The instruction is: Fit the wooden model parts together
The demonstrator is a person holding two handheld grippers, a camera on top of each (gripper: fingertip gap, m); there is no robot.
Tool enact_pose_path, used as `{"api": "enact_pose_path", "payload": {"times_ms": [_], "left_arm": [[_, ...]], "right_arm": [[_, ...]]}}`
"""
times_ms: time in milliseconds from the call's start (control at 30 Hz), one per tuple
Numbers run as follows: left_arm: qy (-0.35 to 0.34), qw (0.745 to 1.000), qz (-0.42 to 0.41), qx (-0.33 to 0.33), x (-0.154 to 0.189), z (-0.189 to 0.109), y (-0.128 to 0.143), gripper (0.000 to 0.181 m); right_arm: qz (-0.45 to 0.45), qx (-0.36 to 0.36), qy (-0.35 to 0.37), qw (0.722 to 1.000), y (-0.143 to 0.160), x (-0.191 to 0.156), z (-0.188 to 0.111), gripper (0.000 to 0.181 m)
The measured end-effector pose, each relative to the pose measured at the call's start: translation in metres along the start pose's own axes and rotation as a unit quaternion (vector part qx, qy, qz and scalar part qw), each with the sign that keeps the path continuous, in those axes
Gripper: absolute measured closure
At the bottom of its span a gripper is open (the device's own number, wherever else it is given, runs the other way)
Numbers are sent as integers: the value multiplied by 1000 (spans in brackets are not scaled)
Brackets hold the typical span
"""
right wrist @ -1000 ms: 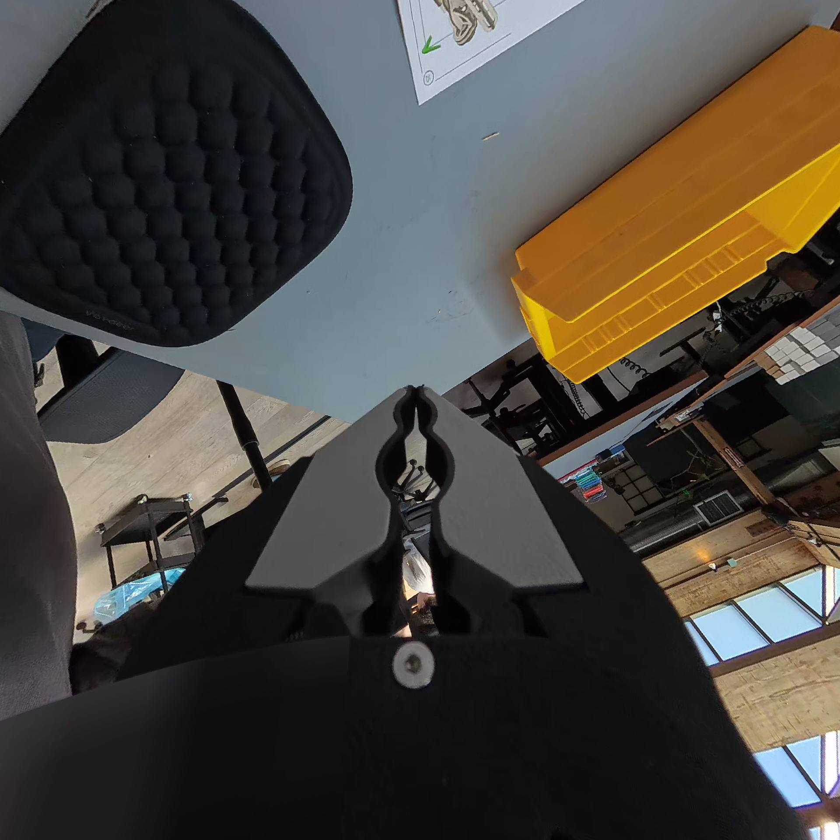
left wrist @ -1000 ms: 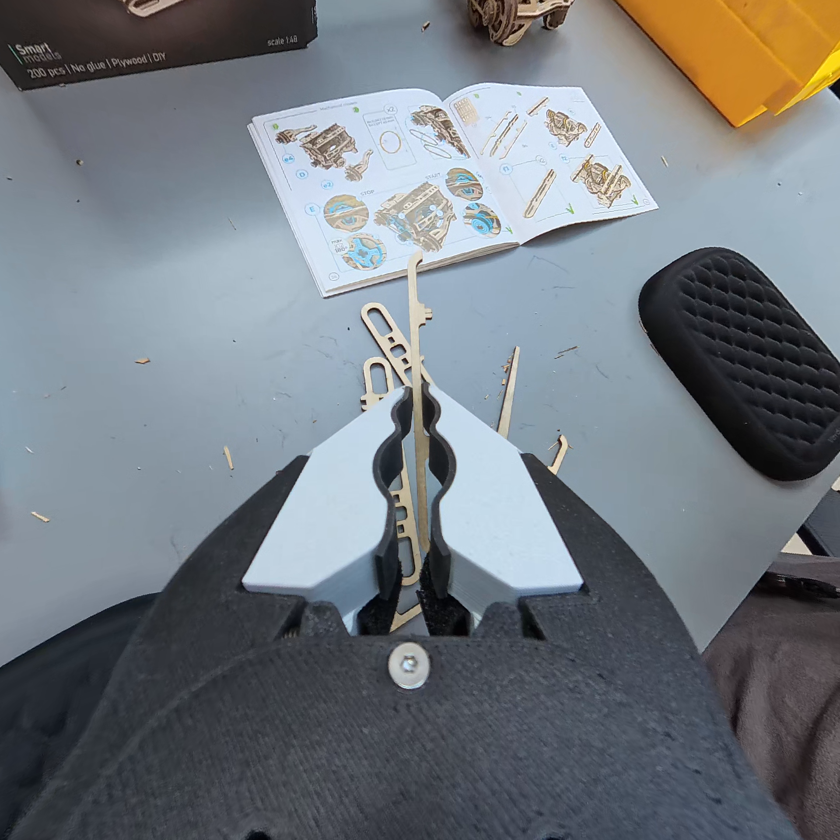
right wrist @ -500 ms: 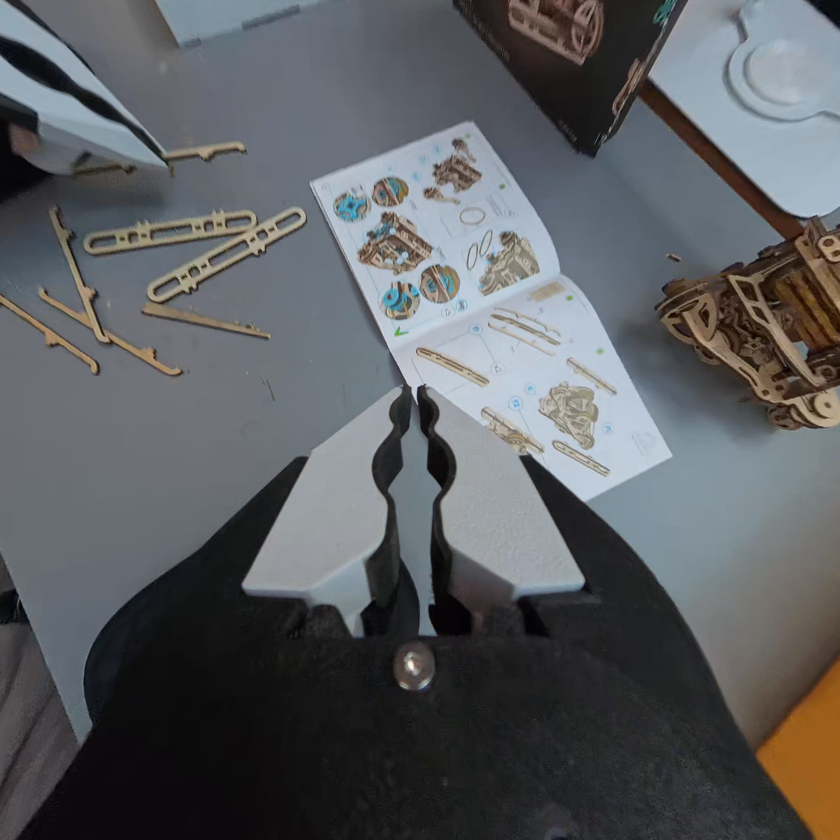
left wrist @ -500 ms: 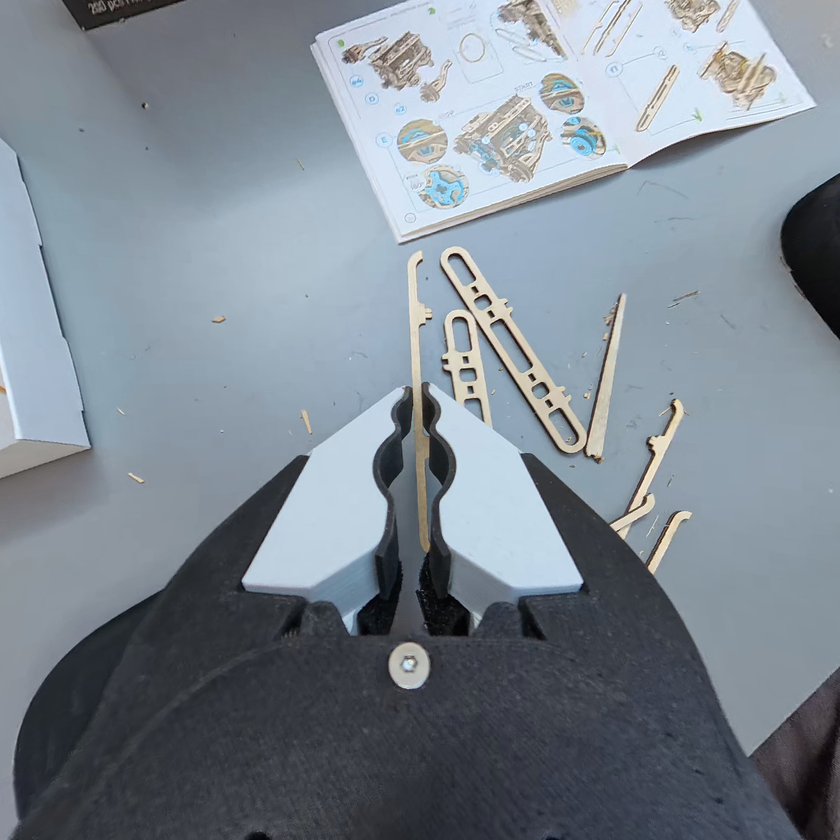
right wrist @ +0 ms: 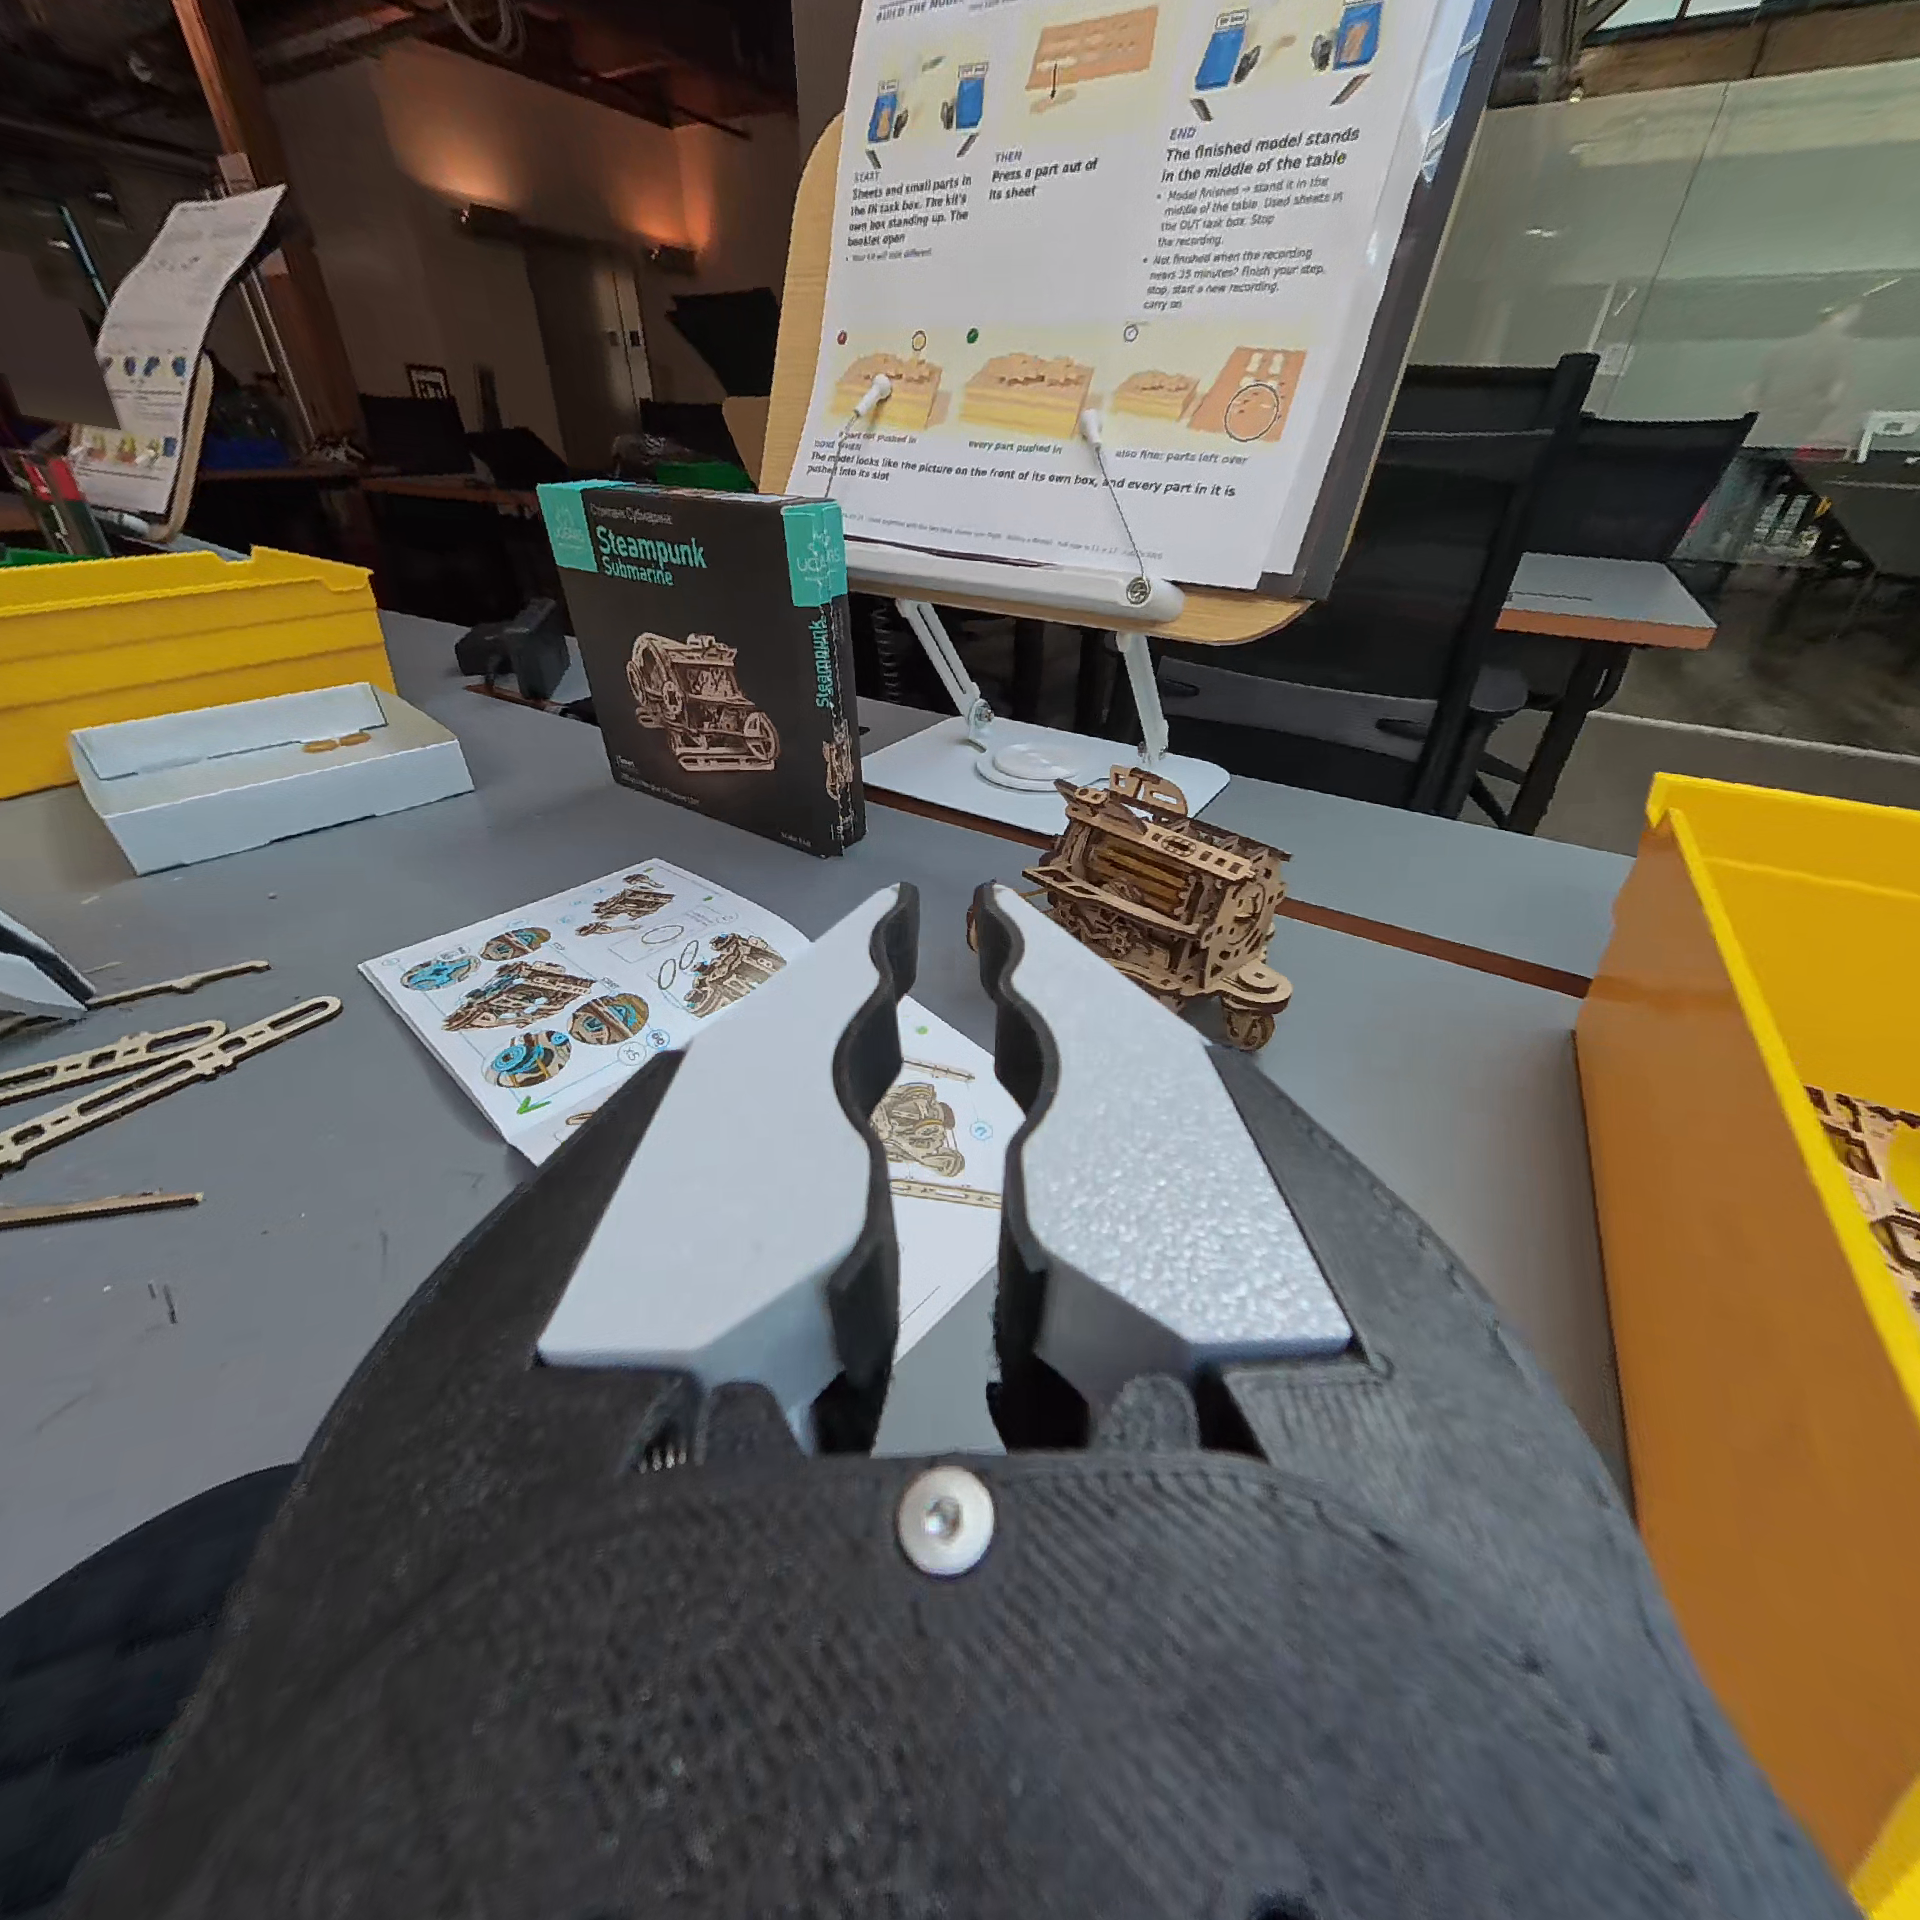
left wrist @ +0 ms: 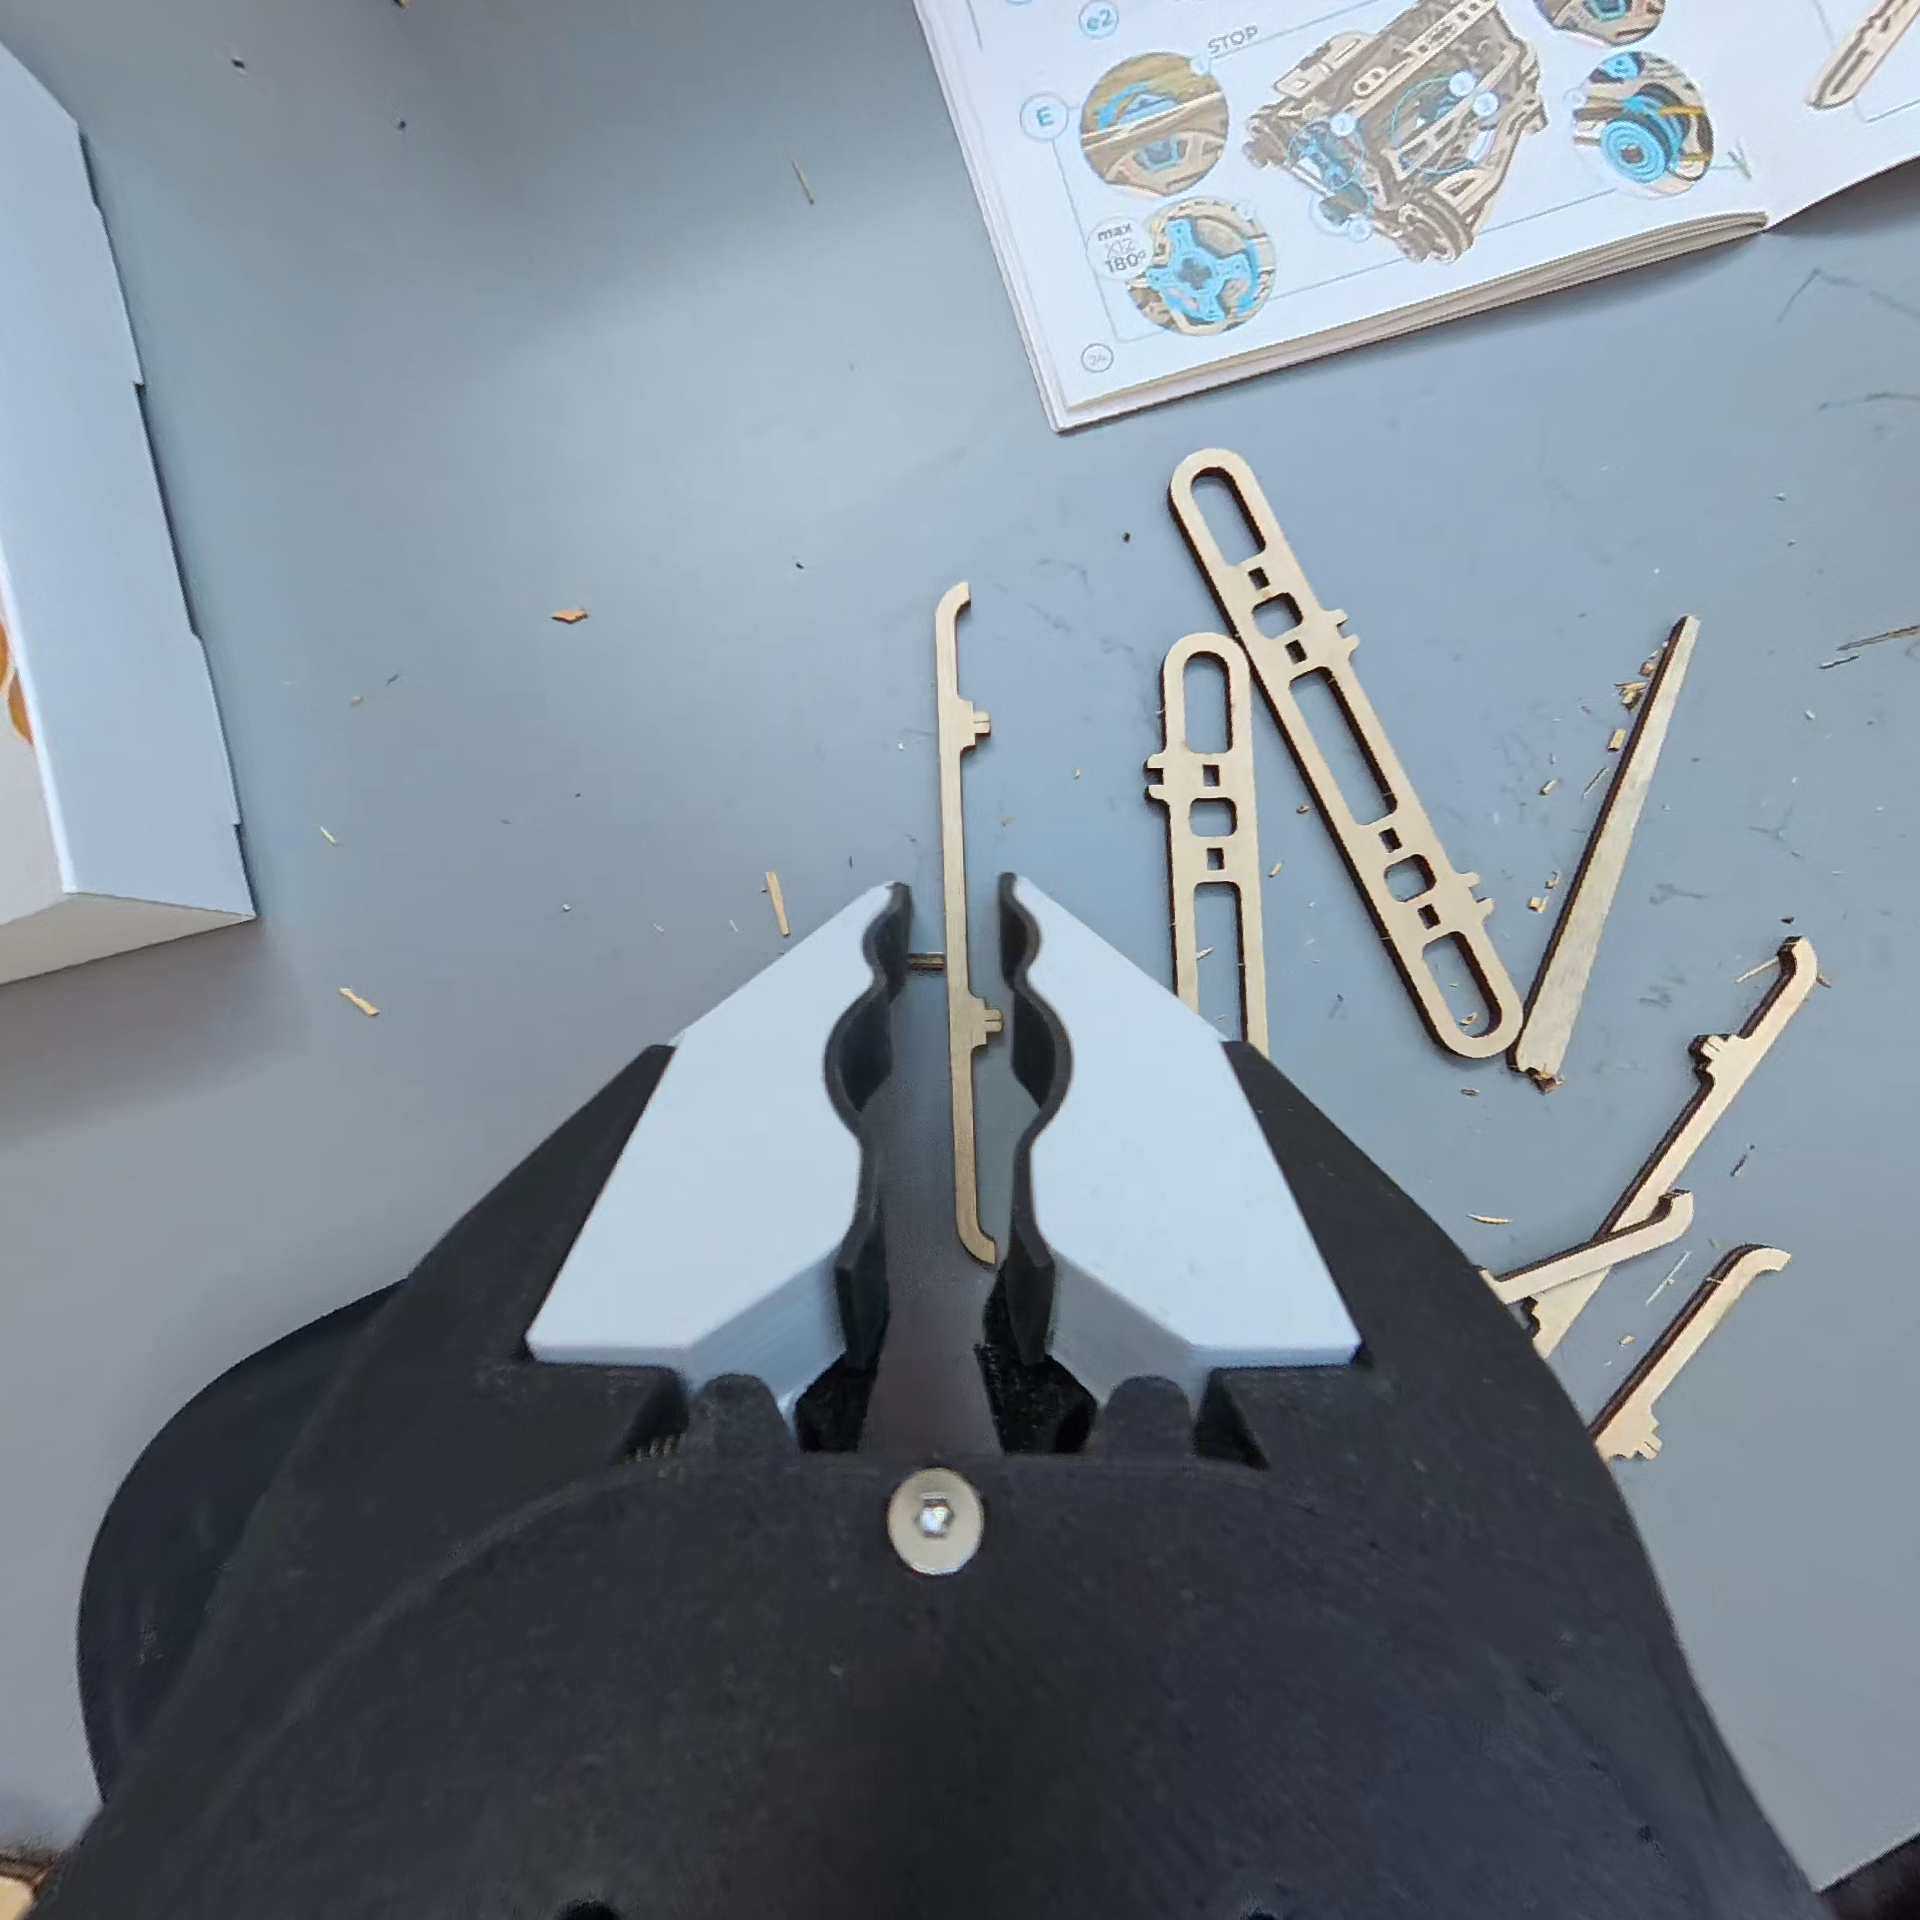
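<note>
My left gripper (left wrist: 953,891) is open just above the grey table (left wrist: 520,520). A thin hooked wooden strip (left wrist: 958,790) lies lengthwise between its jaws, gripped by neither. To its right lie a short slotted bar (left wrist: 1205,831), a long slotted bar (left wrist: 1340,748), a tapered strip (left wrist: 1610,842) and hooked strips (left wrist: 1704,1101). My right gripper (right wrist: 948,899) is open and empty above the open booklet (right wrist: 582,977). It points at the part-built wooden model (right wrist: 1164,904). The loose parts (right wrist: 156,1060) show at the left of the right wrist view.
The booklet (left wrist: 1351,187) lies beyond the parts. A white box (left wrist: 94,623) is at the left, also in the right wrist view (right wrist: 260,769). The black kit box (right wrist: 717,665) and an instruction stand (right wrist: 1091,291) stand behind. Yellow bins sit left (right wrist: 177,634) and right (right wrist: 1766,1143).
My left gripper has opened and let go of the thin strip, and has come closer to the table. My right gripper has swung up to face across the table and opened a little.
</note>
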State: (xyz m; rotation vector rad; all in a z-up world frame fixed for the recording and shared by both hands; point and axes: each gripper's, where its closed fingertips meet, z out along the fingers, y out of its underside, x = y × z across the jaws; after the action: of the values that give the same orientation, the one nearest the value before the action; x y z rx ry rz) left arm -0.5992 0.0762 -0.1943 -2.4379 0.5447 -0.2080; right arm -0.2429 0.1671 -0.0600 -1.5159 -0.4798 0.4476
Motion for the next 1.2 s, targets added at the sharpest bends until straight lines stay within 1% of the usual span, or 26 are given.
{"api": "enact_pose_path", "payload": {"times_ms": [33, 133, 200, 267, 300, 400, 500, 767, 867, 900, 1000, 1067, 1100, 1133, 1200], "left_arm": [[-7, 1000, -6, 3, -2, -1, 0, 156], [-11, 999, -17, 28, 3, -13, -2, 152], [15, 999, -14, 36, 20, -22, -1, 151], [38, 999, -1, 14, 39, -24, 8, 150], [33, 999, 9, 0, 43, -24, 14, 150], [4, 999, 32, -34, 43, -24, 30, 154], [19, 999, 16, -31, 49, -23, 32, 155], [21, 999, 11, -50, 51, -24, 34, 150], [12, 999, -1, -52, 48, -26, 34, 153], [16, 999, -5, -48, 49, -27, 33, 156], [35, 999, -8, -39, 58, -31, 31, 152], [13, 998, 7, -68, 55, -28, 40, 151], [0, 997, 19, -72, 52, -28, 41, 150], [-8, 997, 30, -74, 52, -28, 41, 152], [0, 996, 50, -74, 58, -27, 42, 166]], "right_arm": [[13, 2, -5, 1000, 0, 0, 0, 173], [42, -4, -2, 999, 3, 5, -1, 173], [52, 1, -5, 999, 2, 5, -1, 173], [58, 9, -12, 998, -2, 2, -2, 173], [58, 12, -15, 998, -4, 0, -3, 173], [56, 14, -21, 998, -7, -4, -4, 172], [60, 17, -28, 998, -10, -7, -4, 172], [82, 29, -37, 996, -16, -6, -9, 173], [95, 35, -42, 994, -19, -6, -12, 173], [99, 39, -44, 993, -20, -5, -12, 173], [108, 44, -49, 992, -23, -6, -13, 173], [109, 44, -50, 992, -23, -6, -14, 173], [109, 44, -51, 992, -24, -6, -14, 173], [108, 45, -51, 992, -25, -7, -15, 173], [106, 45, -50, 992, -24, -6, -15, 173]]}}
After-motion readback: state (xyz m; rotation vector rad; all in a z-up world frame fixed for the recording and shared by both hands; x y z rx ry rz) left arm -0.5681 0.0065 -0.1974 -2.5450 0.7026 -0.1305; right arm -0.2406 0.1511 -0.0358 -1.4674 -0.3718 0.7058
